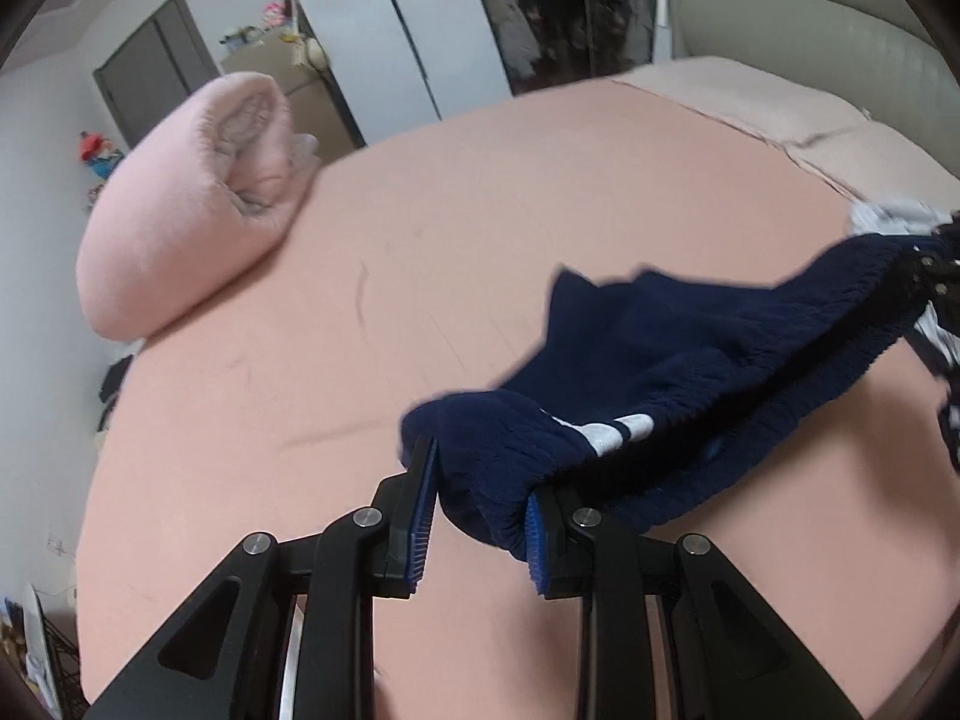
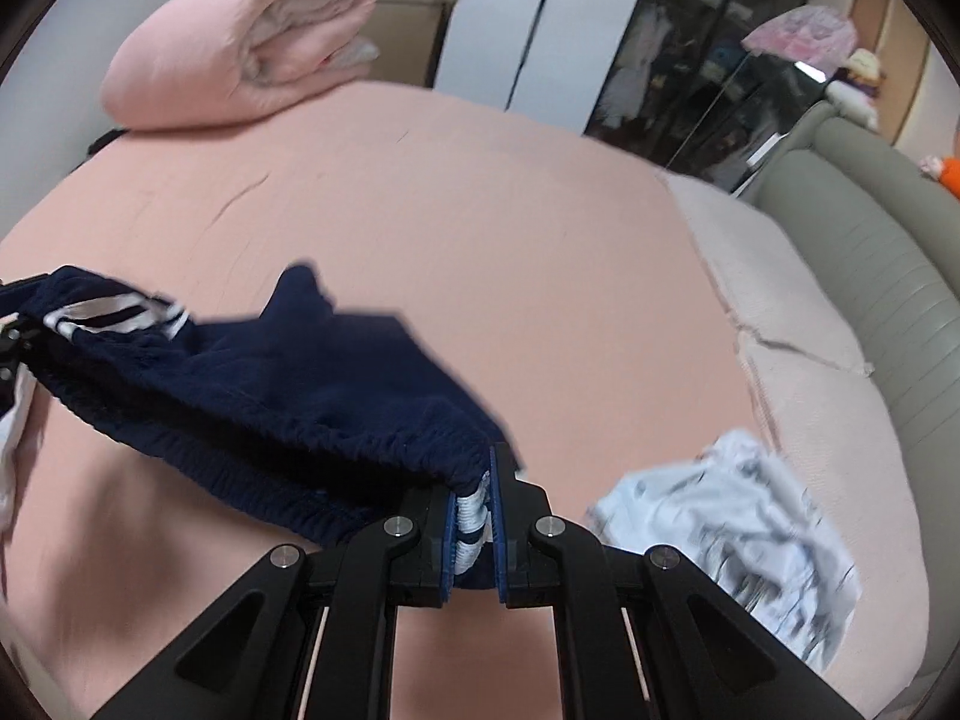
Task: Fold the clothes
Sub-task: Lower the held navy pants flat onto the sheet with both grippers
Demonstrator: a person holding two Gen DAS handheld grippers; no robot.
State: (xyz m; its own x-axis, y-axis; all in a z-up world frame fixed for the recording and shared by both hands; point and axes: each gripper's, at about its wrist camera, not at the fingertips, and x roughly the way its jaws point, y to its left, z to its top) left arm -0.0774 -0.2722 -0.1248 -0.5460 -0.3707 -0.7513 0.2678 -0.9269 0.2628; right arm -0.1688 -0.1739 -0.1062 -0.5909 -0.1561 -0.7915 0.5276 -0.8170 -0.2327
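Black fingers (image 1: 420,516), blue ribbed pads (image 2: 457,534)

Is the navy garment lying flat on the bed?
No, the navy garment hangs stretched between both grippers above the pink bed.

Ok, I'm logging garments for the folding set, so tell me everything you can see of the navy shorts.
The navy shorts look like soft knit fabric with a gathered elastic waistband and white side stripes. They hang stretched by the waistband between the two hand-held grippers: the left hand-held gripper grips one end, the right hand-held gripper is clamped on the other at a white stripe. The legs droop toward the pink bed sheet; contact with it is unclear.
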